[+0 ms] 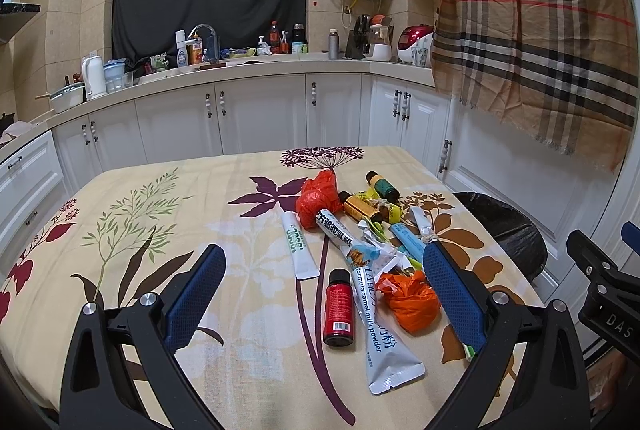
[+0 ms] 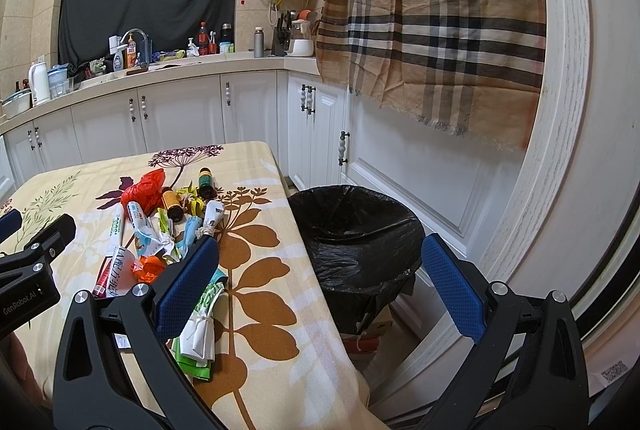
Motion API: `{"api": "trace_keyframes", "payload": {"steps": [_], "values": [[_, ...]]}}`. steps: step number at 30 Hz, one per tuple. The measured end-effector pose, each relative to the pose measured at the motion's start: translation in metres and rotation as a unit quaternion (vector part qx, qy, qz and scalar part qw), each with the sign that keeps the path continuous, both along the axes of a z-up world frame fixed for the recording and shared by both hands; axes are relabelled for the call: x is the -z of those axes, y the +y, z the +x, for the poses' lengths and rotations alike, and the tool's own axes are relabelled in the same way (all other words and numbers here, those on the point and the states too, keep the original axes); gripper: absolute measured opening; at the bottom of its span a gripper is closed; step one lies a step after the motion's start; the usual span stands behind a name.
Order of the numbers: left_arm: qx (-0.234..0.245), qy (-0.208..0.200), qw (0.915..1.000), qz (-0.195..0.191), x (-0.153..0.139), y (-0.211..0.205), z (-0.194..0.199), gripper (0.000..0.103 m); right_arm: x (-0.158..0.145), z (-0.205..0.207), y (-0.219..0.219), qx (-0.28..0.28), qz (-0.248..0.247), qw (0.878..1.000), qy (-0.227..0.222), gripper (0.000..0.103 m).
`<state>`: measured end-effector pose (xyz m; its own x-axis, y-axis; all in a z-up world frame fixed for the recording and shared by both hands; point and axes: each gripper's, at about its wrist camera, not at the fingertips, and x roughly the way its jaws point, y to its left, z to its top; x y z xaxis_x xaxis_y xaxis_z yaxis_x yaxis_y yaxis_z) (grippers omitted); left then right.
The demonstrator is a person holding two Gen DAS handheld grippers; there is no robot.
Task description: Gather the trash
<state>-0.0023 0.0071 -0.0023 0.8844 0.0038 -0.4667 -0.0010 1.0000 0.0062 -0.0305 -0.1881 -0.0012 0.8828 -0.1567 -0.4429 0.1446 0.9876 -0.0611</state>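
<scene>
I judged I was at the very start of a pick: nothing was in either claw yet, and the pile of trash lay on the flowered tablecloth waiting to be cleared into the bin, which stood lined with a black bag just off the table's right edge. My left gripper hung spread wide and empty above the near end of the pile, its blue pads bracketing the litter without touching any of it. Between them, as the left camera saw it, lay the red bottle, the long milk powder sachet just beside it, and the crumpled orange bag close against my right-hand pad. A white tube lay farther ahead, and beyond it a red bag and two small dark bottles. My right gripper was likewise wide apart and holding nothing, poised over the table's edge with the bin's mouth ahead of it. The next move, I reckoned, called for lowering the left claw onto one piece, probably the red bottle, and closing squarely so the sachet would not be dragged along.
</scene>
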Motion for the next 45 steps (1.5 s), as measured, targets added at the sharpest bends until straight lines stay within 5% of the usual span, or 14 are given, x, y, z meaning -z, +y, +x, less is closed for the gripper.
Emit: {"api": "trace_keyframes", "payload": {"steps": [15, 27, 34, 36, 37, 38, 45], "values": [[-0.001, 0.003, 1.0000, 0.000, 0.001, 0.000, 0.000, 0.096, 0.003, 0.002, -0.001, 0.000, 0.000, 1.000, 0.000, 0.099], [-0.018, 0.051, 0.9985, -0.010, 0.019, 0.022, 0.010, 0.096, 0.018, 0.009, 0.009, -0.015, -0.003, 1.000, 0.018, 0.098], [-0.030, 0.067, 0.9973, -0.004, 0.027, 0.039, 0.009, 0.095, 0.031, 0.015, 0.031, -0.048, -0.004, 0.998, 0.043, 0.083], [-0.030, 0.069, 0.9972, 0.000, 0.029, 0.042, 0.006, 0.089, 0.034, 0.016, 0.036, -0.057, -0.004, 0.997, 0.050, 0.082], [-0.030, 0.071, 0.9970, 0.002, 0.030, 0.043, 0.006, 0.072, 0.036, 0.016, 0.040, -0.060, -0.004, 0.997, 0.051, 0.082], [-0.031, 0.077, 0.9966, 0.004, 0.032, 0.044, 0.006, 0.065, 0.038, 0.016, 0.043, -0.065, -0.004, 0.996, 0.053, 0.081], [-0.028, 0.090, 0.9954, -0.015, 0.039, 0.052, 0.005, 0.065, 0.051, 0.018, 0.061, -0.091, -0.007, 0.993, 0.075, 0.069]]}}
